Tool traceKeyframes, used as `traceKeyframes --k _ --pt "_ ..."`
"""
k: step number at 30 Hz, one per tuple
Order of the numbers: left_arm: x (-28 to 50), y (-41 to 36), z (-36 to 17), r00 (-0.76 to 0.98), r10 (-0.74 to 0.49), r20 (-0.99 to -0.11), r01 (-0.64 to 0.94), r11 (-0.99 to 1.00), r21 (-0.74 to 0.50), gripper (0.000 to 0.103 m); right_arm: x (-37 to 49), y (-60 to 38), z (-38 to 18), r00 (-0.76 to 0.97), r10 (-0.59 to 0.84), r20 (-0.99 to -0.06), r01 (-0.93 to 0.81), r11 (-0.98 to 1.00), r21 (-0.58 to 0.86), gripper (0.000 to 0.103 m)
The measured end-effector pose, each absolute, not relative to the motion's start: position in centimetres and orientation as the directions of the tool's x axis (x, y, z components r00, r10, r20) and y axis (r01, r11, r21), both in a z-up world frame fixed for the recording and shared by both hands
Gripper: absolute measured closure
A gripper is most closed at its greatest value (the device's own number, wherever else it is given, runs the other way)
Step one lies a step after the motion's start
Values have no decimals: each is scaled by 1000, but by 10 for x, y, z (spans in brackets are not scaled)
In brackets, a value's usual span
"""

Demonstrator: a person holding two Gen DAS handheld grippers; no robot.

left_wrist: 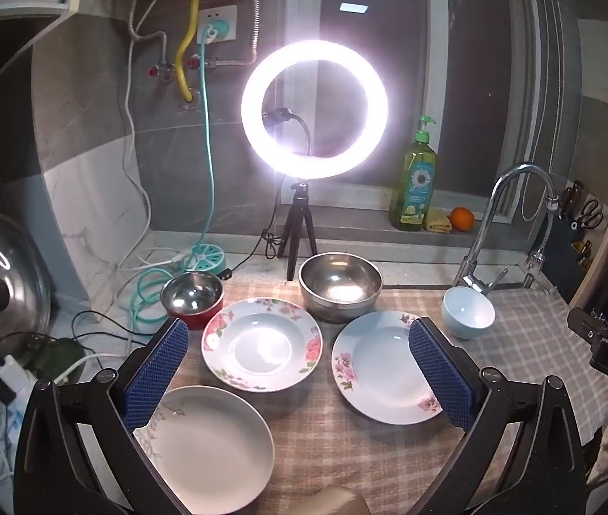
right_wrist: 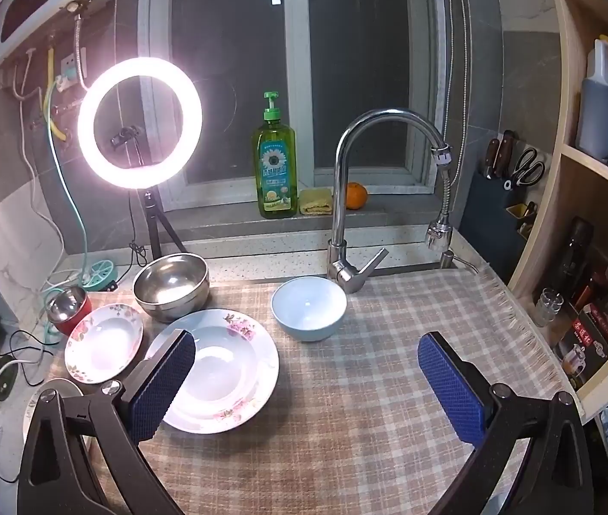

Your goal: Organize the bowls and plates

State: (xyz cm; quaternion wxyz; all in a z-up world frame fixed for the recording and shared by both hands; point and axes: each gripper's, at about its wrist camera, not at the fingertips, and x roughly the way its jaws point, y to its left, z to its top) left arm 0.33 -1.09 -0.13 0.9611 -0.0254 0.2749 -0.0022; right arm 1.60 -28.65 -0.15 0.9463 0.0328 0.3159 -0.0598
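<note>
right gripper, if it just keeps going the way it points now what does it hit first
Probably the bare checked tablecloth. The open right gripper tilts down at cloth, right of the floral plate and short of the light blue bowl. Depth is unclear.

We're in a home kitchen: a chrome faucet (right_wrist: 383,197) arcs over the counter, a green dish soap bottle (right_wrist: 274,167) and an orange (right_wrist: 356,195) sit on the windowsill, knives and scissors (right_wrist: 528,167) stand in a block, oil jugs (right_wrist: 602,107) fill the shelf, and a gas water heater (right_wrist: 35,4) hangs on the tiled wall.
</note>
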Motion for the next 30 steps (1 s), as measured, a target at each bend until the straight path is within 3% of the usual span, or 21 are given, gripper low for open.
traceKeyframes --k 30 --pt "-7 -6 6 851 -2 -525 -29 998 -51 1 12 -284 5 795 -94 -600 132 991 19 0"
